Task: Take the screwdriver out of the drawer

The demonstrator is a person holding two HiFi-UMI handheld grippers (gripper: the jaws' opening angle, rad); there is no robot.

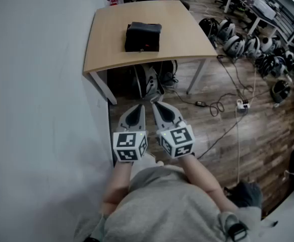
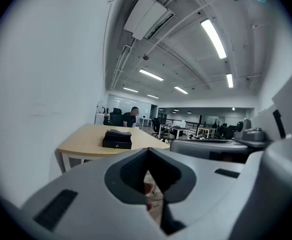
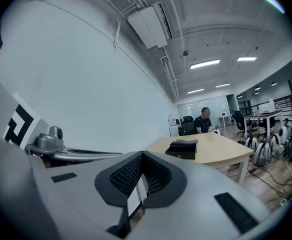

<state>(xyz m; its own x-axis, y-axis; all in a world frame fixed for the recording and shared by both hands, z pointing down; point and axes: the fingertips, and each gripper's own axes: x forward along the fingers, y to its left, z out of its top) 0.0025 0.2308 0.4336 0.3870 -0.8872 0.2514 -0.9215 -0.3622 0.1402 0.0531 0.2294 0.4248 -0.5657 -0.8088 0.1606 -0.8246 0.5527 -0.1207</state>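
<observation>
Facing table [image 1: 187,34], black box [image 1: 142,37] atop; left gripper [image 1: 140,108], right gripper [image 1: 156,106] pressed together, empty.

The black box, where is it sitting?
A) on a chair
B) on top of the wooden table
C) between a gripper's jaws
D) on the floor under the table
B: the head view shows the black box resting on top of the wooden table, with nothing holding it.
</observation>
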